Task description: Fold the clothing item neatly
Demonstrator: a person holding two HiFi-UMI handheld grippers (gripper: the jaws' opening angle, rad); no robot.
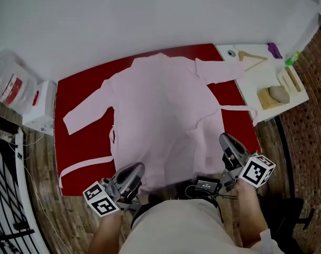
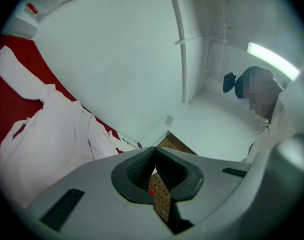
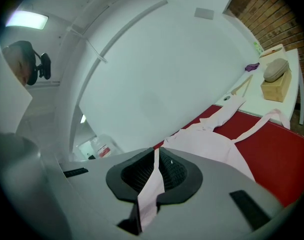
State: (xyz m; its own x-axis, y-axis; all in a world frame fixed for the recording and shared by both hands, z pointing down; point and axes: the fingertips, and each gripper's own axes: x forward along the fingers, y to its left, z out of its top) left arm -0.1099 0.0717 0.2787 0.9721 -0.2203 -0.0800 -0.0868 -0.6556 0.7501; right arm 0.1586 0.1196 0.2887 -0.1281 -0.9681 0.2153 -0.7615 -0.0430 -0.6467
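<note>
A pink robe (image 1: 165, 115) lay spread out flat on a red table (image 1: 81, 142). Its collar was at the far edge, by the white wall. One sleeve (image 1: 89, 110) reached out to the left. The other sleeve (image 1: 218, 70) reached to the right, and its end lay on a small white table (image 1: 250, 86). A thin pink belt (image 1: 86, 165) ran across the red table on the left. Another bit of belt (image 1: 237, 108) stuck out on the right.

The left gripper (image 1: 136, 168) was at the near edge of the robe, on the left side. In the left gripper view, its jaws (image 2: 155, 151) were pressed tight together. I could see only brick floor and a bit of red in the gap under them. The robe (image 2: 46, 144) lay off to the left in that view.

The right gripper (image 1: 226, 139) was at the near right part of the robe. In the right gripper view, its jaws (image 3: 157, 154) were squeezed on a strip of the pink robe. The strip hung down from between them. The rest of the robe (image 3: 212, 144) lay on the table past the jaws.

On the small white table were a wooden hanger (image 1: 251, 56), a purple thing (image 1: 275, 50) and a wooden block with a stone on it (image 1: 276, 95). To the left of the red table were a clear bag (image 1: 9, 81) and a white box (image 1: 38, 107).
</note>
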